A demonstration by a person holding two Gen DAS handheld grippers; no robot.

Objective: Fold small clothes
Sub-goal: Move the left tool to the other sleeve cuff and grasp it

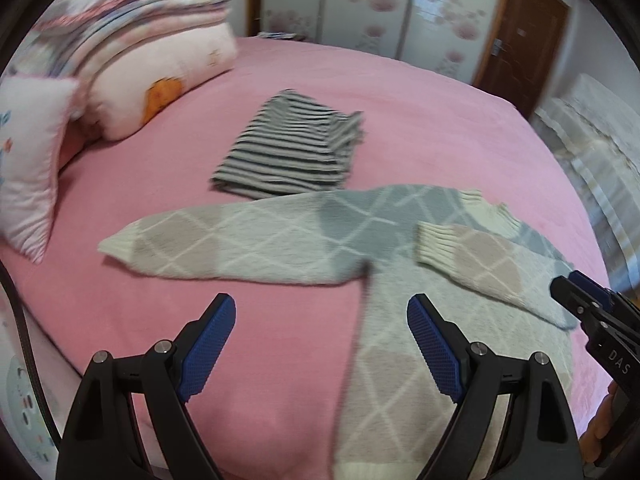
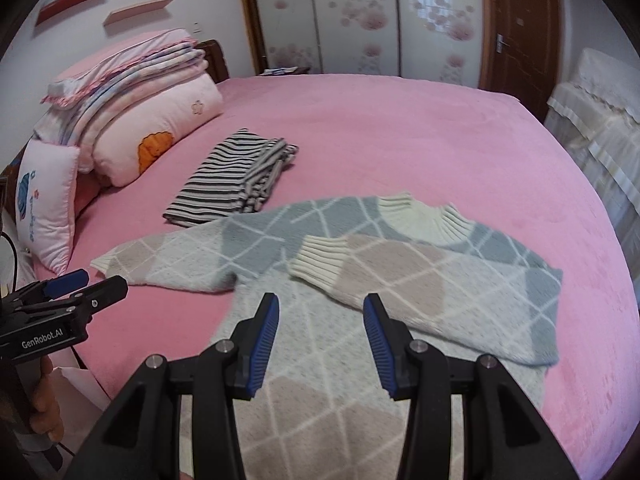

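Your left gripper [image 1: 320,344], wide open and empty, hovers nearest the sweater's [image 1: 400,320] unfolded sleeve [image 1: 224,240], which stretches sideways ahead to its left on the bed [image 1: 420,120], while your right gripper [image 2: 320,344], half open and empty, hangs over the body.

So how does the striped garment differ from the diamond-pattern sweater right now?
The striped garment is folded into a compact stack; the diamond-pattern sweater lies mostly spread, with one sleeve folded across its body and the other stretched out. The striped garment has dark and light stripes; the sweater has grey, beige and white diamonds. Both lie on the pink bed.
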